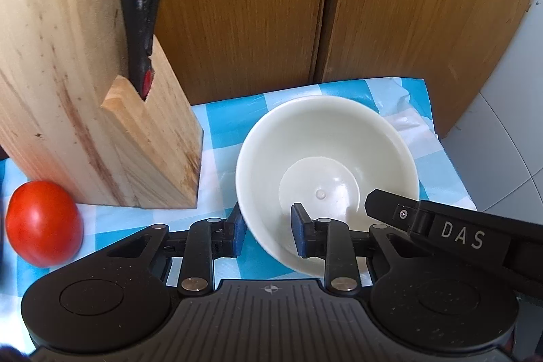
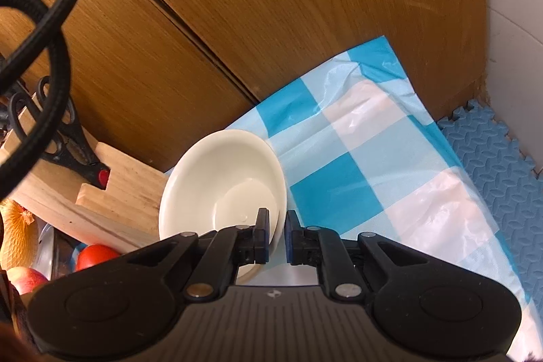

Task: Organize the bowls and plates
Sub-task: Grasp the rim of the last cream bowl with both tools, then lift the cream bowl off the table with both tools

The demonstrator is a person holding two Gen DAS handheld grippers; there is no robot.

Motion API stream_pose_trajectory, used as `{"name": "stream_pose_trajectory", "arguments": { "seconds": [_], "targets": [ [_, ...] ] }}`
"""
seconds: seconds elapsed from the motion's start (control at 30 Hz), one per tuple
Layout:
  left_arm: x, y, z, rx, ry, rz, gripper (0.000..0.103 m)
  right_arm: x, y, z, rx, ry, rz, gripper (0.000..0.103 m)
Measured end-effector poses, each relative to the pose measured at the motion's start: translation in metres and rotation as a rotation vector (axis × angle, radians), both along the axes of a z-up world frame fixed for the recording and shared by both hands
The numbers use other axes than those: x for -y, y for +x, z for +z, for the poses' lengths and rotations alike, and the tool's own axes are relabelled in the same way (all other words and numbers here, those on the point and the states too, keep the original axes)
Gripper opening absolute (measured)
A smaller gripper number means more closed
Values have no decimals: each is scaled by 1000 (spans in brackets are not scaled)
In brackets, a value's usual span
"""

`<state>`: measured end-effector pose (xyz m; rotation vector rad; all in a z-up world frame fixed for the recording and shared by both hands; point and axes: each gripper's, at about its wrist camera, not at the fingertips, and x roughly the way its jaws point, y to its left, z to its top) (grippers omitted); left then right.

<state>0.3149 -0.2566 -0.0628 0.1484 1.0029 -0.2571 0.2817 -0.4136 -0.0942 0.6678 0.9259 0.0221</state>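
Left wrist view: cream bowl sits on the checked tablecloth near the table's far right corner, hard by the wooden cabinet doors. Left gripper straddles the bowl's near rim, one pad outside, one inside; pads look close on the wall, though a sliver of gap may remain, so the hold looks real but not proven. The right gripper's finger reaches in over the rim from the right. Knife block stands just left of the bowl, tomato at the table's left edge.

Right wrist view: right gripper is pinched tight on the bowl's right-hand rim, nearly closed, wall between the pads. The bowl looks tipped here.

Risks: two grips on one thin, smooth rim; uneven pulls could twist the bowl free or lever it against the knife block. The plastic cloth may drag.

Only this view shows the blue foam mat past the table's right edge, the scissors in the block, a cable, netted fruit; only the left one shows both grippers together
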Motion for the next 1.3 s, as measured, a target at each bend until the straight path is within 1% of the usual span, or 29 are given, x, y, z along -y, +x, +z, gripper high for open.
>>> {"name": "stream_pose_trajectory", "arguments": {
  "seconds": [0.17,0.37,0.47,0.6,0.67,0.73,0.83,0.9,0.97,1.13,1.2,1.23,1.27,1.3],
  "targets": [
    [-4,-11,4,9,17,-5,37,-7,-7,7,-11,2,11,11],
    [-18,-30,10,9,42,-16,39,-20,-18,7,-66,36,64,11],
    [-28,-41,13,-2,53,-13,39,-31,-24,8,-88,34,94,11],
    [-46,-53,15,-48,23,9,42,-43,-37,11,-109,39,133,12],
    [-55,-60,16,-61,5,15,42,-46,-43,11,-117,52,136,12],
    [-64,-66,15,-78,-11,16,42,-49,-46,10,-127,44,137,13],
    [-70,-68,11,-88,-9,40,42,-52,-48,8,-130,35,118,13],
    [-72,-67,7,-88,-5,57,46,-53,-48,7,-132,35,121,14],
    [-77,-64,4,-94,-18,76,48,-53,-47,8,-128,30,111,23],
    [-78,-56,2,-68,-8,96,51,-50,-44,10,-106,-7,108,24],
    [-77,-55,1,-66,-10,92,50,-50,-43,8,-103,-13,110,23],
    [-76,-56,2,-62,-5,82,49,-51,-43,7,-105,-15,120,17],
    [-74,-56,2,-56,1,70,42,-53,-43,7,-104,-15,130,14],
    [-72,-58,3,-50,5,53,37,-55,-44,7,-103,-15,137,13]
  ]
}}
